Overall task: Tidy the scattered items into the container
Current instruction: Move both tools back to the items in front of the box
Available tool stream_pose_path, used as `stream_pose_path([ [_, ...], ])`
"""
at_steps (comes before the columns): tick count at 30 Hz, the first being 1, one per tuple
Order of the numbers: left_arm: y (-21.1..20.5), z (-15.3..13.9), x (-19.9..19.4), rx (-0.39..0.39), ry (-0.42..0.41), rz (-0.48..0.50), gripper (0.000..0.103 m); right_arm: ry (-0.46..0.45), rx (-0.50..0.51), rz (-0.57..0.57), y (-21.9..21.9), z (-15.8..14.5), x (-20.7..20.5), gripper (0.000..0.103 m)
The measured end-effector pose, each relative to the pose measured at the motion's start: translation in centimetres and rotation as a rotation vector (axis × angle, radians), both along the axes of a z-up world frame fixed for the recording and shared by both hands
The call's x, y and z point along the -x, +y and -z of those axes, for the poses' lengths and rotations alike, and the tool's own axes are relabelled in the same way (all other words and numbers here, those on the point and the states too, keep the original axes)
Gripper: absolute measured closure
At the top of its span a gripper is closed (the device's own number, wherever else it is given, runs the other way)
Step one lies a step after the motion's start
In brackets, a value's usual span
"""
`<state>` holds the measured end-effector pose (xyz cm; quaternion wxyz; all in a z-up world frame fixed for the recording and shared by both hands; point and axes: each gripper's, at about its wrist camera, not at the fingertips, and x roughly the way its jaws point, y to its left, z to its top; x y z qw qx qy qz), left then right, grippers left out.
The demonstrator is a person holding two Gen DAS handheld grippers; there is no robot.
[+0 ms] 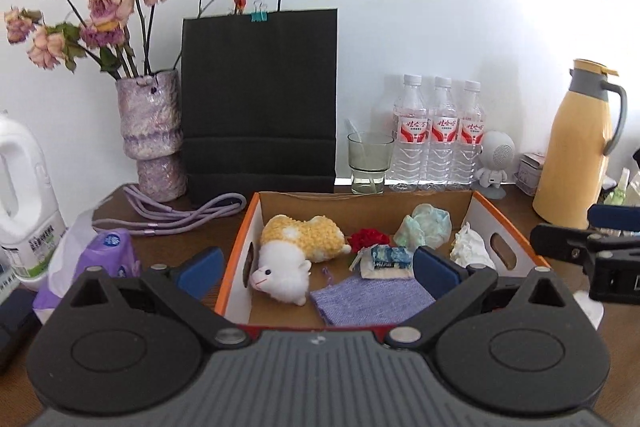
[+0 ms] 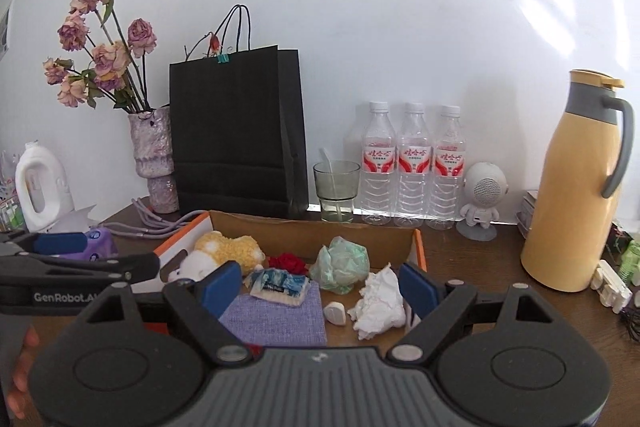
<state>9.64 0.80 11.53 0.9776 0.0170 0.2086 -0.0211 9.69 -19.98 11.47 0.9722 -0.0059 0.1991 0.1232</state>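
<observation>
brown table [image 1: 520,211], both tongs [image 1: 316,267] [image 2: 320,287] wide, empty

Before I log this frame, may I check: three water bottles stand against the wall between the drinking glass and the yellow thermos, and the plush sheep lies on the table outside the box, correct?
Not quite. The plush sheep lies inside the box, at its left end, as the left wrist view shows. The three water bottles do stand between the glass and the yellow thermos.
</observation>
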Motion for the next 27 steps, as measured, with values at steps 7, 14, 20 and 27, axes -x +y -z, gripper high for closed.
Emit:
stream_pose_path([
  [7,-0.3,2.1,8.5,-0.023,-0.048,0.021,0.000,-0.019,-0.027,0.016,-1.6,3.6,8.4,0.017],
  [14,0.2,6.5,15.2,0.056,0.060,0.062,0.000,0.017,-0.036,0.013,-3.4,6.7,15.5,0.017],
  [20,0.9,7.3,14.5,0.008,0.068,0.094,0.000,0.076,-0.061,0.054,-5.4,8.1,15.7,0.018],
  [27,3.2,7.1,6.4,-0.073,0.108,0.208,0.003,0.088,0.014,0.045,-6.6,8.0,12.4,0.018],
])
